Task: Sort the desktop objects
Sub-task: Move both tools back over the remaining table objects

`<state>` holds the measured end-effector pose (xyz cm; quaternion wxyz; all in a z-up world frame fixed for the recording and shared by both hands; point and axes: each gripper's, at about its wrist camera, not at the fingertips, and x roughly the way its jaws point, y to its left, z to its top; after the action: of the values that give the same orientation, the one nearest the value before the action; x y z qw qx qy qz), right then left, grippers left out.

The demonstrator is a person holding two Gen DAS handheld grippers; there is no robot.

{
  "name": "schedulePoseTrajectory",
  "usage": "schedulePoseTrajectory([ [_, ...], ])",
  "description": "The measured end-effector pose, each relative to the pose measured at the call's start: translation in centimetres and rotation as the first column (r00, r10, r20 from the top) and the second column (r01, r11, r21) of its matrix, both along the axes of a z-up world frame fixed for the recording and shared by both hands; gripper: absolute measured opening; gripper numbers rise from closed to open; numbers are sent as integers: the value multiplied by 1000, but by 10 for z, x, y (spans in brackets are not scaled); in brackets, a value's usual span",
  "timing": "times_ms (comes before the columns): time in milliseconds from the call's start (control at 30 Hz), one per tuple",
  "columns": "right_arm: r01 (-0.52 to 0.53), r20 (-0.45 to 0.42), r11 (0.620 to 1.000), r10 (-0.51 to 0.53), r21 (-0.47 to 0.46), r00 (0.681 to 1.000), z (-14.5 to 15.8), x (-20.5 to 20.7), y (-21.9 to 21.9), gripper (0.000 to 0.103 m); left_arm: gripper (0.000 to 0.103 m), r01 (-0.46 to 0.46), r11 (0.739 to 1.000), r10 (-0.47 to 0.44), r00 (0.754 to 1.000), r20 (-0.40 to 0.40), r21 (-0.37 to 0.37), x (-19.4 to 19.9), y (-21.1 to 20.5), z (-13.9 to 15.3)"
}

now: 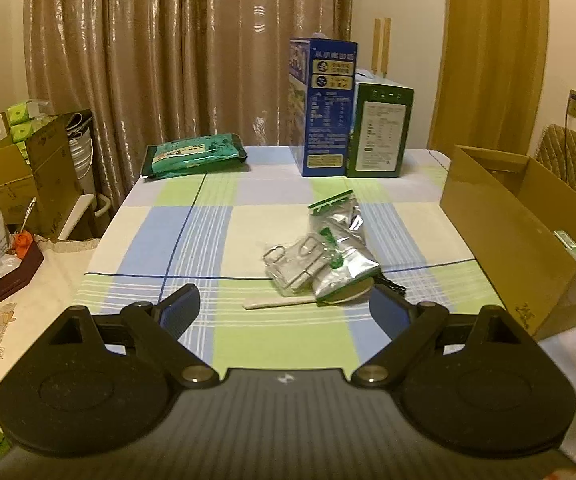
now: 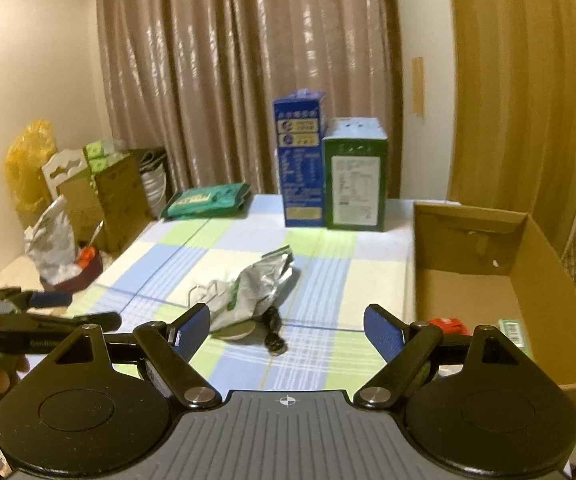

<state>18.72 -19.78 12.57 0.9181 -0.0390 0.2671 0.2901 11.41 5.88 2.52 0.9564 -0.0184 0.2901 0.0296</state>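
A heap of silver-and-green foil pouches (image 1: 336, 248) and a clear pack of metal clips (image 1: 294, 262) lies mid-table on the checked cloth, over a cream spoon (image 1: 283, 301) and a black cable (image 1: 388, 286). My left gripper (image 1: 285, 306) is open and empty, just short of the heap. In the right wrist view the same pouches (image 2: 255, 292), spoon (image 2: 235, 331) and black cable (image 2: 273, 330) lie ahead of my right gripper (image 2: 288, 330), which is open and empty. The left gripper (image 2: 47, 312) shows at the left edge.
An open cardboard box (image 2: 548, 280) stands on the right, holding a red item (image 2: 448, 325) and a green pack (image 2: 514, 332). A blue carton (image 1: 324, 108), a green carton (image 1: 380, 132) and a green packet (image 1: 195, 154) stand at the table's far side. Clutter sits off the left (image 1: 7, 220).
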Motion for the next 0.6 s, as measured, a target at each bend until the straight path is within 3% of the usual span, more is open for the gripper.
schedulePoseTrajectory([
  [300, -58, -11, 995, 58, -85, 998, -40, 14, 36, 81, 89, -5, 997, -1, 997, -72, -77, 33, 25, -29],
  [600, -93, -10, 984, 93, -155, 996, -87, 41, 67, 81, 89, 8, 989, -20, 997, -81, -149, 75, 36, -50],
])
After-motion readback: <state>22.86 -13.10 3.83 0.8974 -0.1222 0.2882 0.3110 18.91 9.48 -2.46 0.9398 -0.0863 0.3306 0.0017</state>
